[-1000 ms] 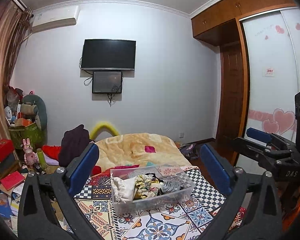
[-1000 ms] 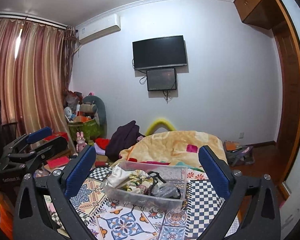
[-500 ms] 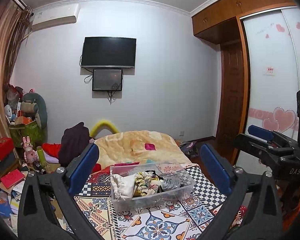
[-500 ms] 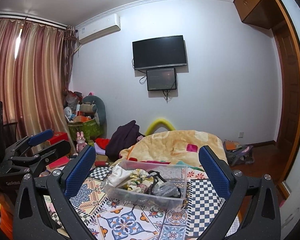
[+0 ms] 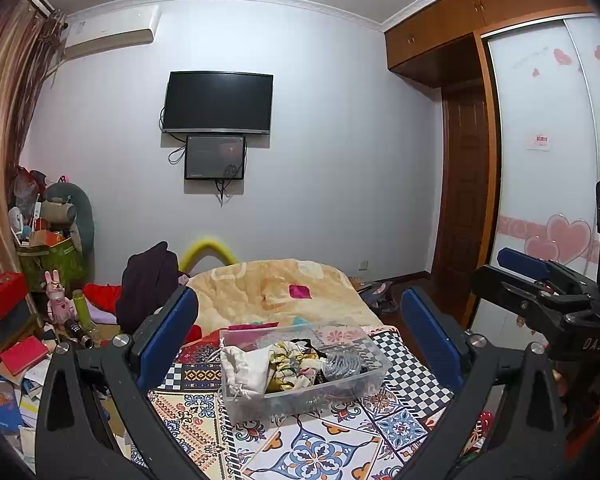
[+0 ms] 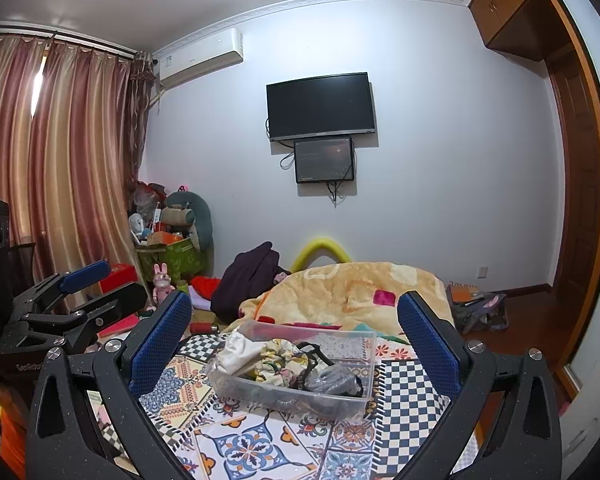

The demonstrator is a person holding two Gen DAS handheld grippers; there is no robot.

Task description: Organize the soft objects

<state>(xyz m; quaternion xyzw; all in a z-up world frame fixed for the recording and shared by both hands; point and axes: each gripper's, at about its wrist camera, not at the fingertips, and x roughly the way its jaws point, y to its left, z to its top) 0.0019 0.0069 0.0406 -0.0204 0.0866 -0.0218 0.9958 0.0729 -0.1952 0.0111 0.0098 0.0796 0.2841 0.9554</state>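
Nearest in each wrist view are two black fingers with blue pads: the left gripper (image 5: 298, 330) and the right gripper (image 6: 294, 330) both stand spread wide with nothing between their pads, raised above the near end of a bed. Under them lies one patterned cover (image 5: 324, 444) of patchwork tiles and black-and-white checks. On it, a little farther off and between the fingers in both views, sits one clear plastic bin (image 6: 290, 368), rectangular and see-through. It holds a loose heap of soft things: one white drawstring pouch (image 5: 246, 368) at its left end, a crumpled yellow floral cloth (image 5: 294, 362) in the middle, and a grey, shiny bundle (image 6: 332, 382) at its right end with dark straps over it; I cannot count the smaller pieces beneath. Beyond the bin lies one peach blanket (image 6: 352, 292) over the far half of the bed. On the far wall hang two dark screens, a television (image 6: 321, 106) above a smaller monitor (image 6: 324, 161).
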